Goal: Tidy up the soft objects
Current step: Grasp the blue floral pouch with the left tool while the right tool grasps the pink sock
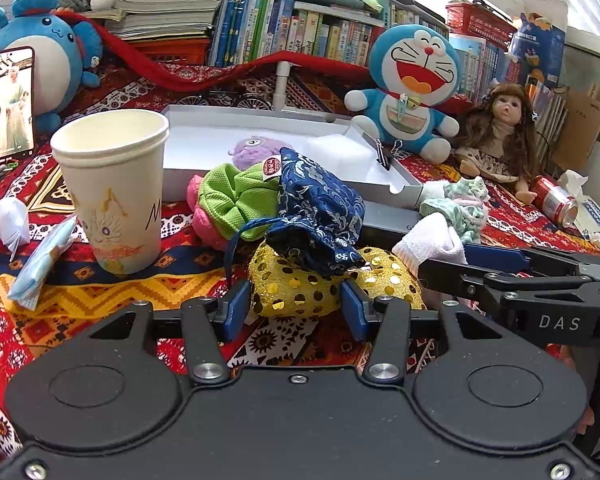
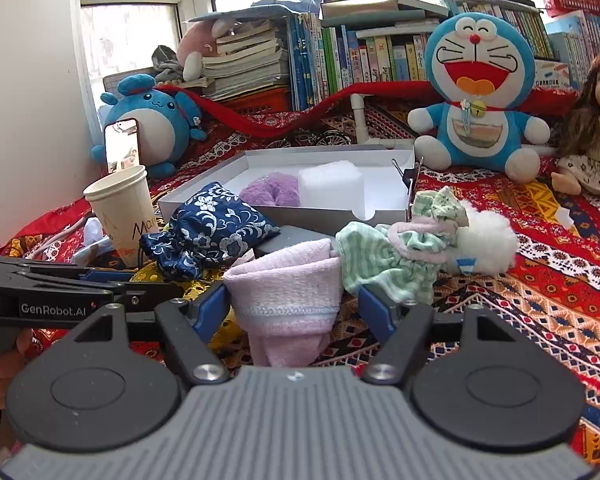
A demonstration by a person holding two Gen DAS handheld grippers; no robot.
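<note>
Low in the centre of the left wrist view, my left gripper (image 1: 294, 300) has its blue pads pressed against both sides of the gold sequin pouch (image 1: 300, 286), so I read it as clenched on that pouch. A dark blue floral drawstring bag (image 1: 320, 216) lies on top of the pouch, and a green and pink plush (image 1: 228, 200) sits just beside the bag to its left. A paper cup (image 1: 112, 188) stands upright at centre left on the patterned cloth (image 1: 100, 292).

Low in the middle of the right wrist view, my right gripper (image 2: 290, 312) straddles the pink folded cloth (image 2: 288, 292); its left pad touches the cloth, but I cannot tell whether the right pad presses it. A green striped doll garment (image 2: 384, 260) lies touching the cloth on its right, with a white fluffy toy (image 2: 488, 240) beyond it.

Behind these, in mid-frame, the shallow white box (image 2: 268, 212) holds a purple plush (image 2: 272, 194) and a white foam block (image 2: 332, 180) side by side. A blue cat plush (image 2: 476, 92) sits upright at upper right, behind the box.
</note>
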